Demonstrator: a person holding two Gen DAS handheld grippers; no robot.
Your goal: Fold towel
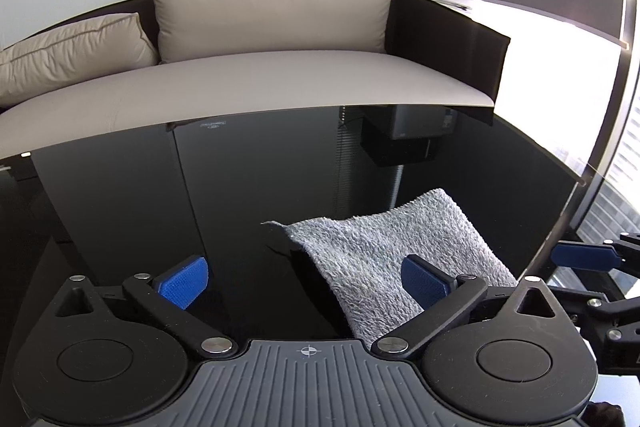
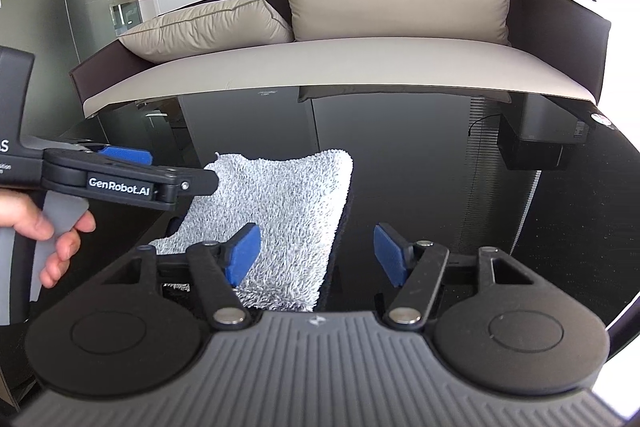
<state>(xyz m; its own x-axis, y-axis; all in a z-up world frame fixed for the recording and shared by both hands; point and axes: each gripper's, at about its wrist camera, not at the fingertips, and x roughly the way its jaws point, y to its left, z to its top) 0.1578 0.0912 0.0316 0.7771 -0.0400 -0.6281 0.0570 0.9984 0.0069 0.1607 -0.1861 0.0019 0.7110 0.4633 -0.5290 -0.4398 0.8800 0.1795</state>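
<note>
Both tongs are spread wide and gripping nothing — the left tongs [image 1: 304, 281] hover low with the inner pad over the towel's near edge, and the right tongs [image 2: 316, 253] hover with their left pad over its near right part. Between them lies the fluffy grey terry towel [image 1: 384, 247], flat on the glossy black glass table [image 1: 160, 195], near the front edge, looking already folded down to a narrow strip with one corner a bit curled.

My guess for the next bit: pinch the two near corners, one per side, low enough to catch all layers, lift together and carry them evenly to the far edge so it doesn't skew on that slick glass.

Count — one towel, two tongs, one hand [image 2: 44, 227] visible, two beige leather cushions [image 1: 272, 11] on the sofa behind.
</note>
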